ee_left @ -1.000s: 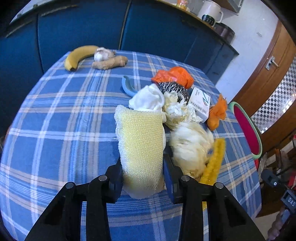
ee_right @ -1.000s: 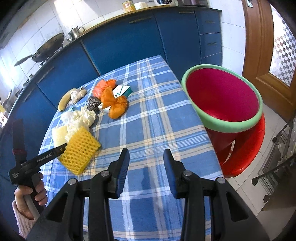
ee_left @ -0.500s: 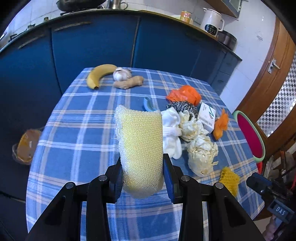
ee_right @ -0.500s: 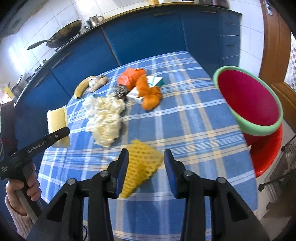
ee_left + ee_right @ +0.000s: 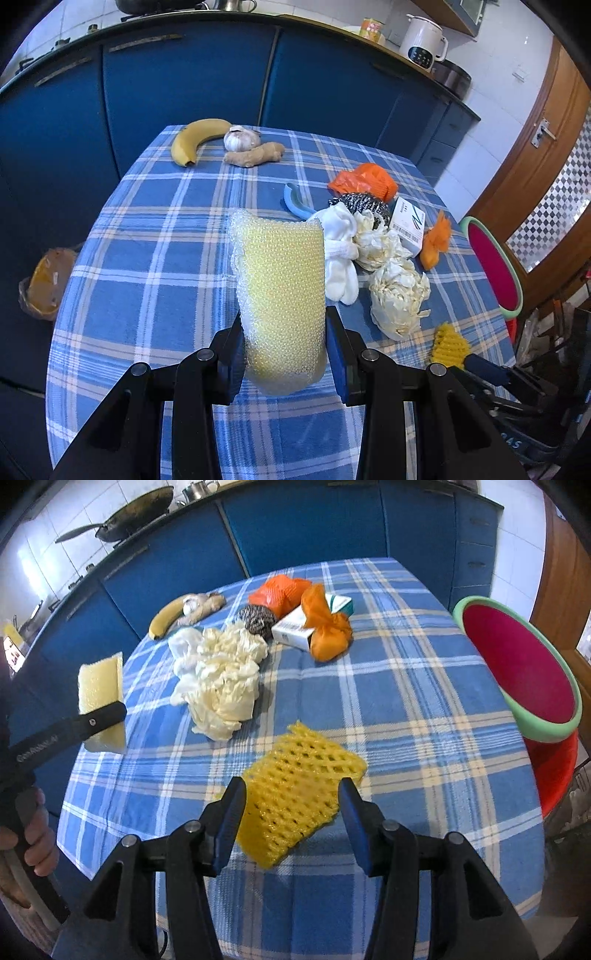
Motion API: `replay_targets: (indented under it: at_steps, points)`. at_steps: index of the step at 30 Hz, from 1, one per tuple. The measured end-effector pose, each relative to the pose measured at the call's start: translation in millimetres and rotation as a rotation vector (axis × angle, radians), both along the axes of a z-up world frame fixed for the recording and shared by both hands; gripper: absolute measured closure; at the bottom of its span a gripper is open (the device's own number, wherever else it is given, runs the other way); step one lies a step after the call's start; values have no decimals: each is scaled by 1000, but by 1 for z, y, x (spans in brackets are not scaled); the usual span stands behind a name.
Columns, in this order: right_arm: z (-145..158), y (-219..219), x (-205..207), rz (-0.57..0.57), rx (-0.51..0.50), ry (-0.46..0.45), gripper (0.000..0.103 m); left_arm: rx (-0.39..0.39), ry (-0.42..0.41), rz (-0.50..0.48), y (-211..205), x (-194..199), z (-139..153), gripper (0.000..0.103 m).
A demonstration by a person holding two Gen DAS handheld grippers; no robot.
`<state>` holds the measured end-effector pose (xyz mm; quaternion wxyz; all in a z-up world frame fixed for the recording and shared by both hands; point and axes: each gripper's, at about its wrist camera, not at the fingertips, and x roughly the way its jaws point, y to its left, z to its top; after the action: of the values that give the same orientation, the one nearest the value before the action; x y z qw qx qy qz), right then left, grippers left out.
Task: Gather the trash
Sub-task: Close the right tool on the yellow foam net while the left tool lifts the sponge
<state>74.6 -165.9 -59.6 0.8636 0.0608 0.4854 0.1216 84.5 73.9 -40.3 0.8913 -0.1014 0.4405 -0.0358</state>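
My left gripper (image 5: 284,350) is shut on a pale yellow bubble-wrap pad (image 5: 282,295), lifted above the checked table; that pad (image 5: 101,698) also shows at the left of the right wrist view. My right gripper (image 5: 291,812) hangs over a yellow foam net (image 5: 299,794) lying near the table's front edge. Its jaws are opening, the net sits between them and the pads stand apart from it. Further back lie crumpled white plastic (image 5: 225,686), an orange bag (image 5: 327,631) and a small carton (image 5: 303,624).
A red bin with a green rim (image 5: 524,668) stands off the table's right side. A banana (image 5: 194,138), garlic (image 5: 242,137), ginger (image 5: 255,155), a steel scourer (image 5: 364,205), a blue peeler (image 5: 295,203) and white socks (image 5: 341,254) lie on the table. Blue cabinets (image 5: 184,81) run behind.
My left gripper lifted the bubble-wrap pad and drew back from the pile. My right gripper moved left over the yellow net and its jaws widened.
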Motion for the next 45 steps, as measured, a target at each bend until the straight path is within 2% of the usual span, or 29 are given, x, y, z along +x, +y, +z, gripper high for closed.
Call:
replay_targets:
  at_steps: [10,18,20,25,28,35,45]
  points:
    - [-5,9,-2,-12,-48,-45,43,-17,17,12,1,2,-6,64]
    - [-8,10,-6,-31,-62,-80,43,-24,11,-9,-8,4,-3,64]
    - [-8,10,-9,-37,-70,-90,48,-26,7,-20,-13,4,-2,64]
    - [-7,2,-14,-46,-34,-96,74,-30,7,-49,-23,7,2,64]
    - [-7,-1,-13,-29,5,-89,83,-27,4,-59,-29,8,5,64]
    - [14,-14,-27,-19,41,-153,84,-24,-14,-93,-44,11,17,64]
    - [49,-54,-27,-78,71,-228,84,-8,-39,-172,-80,19,37,64]
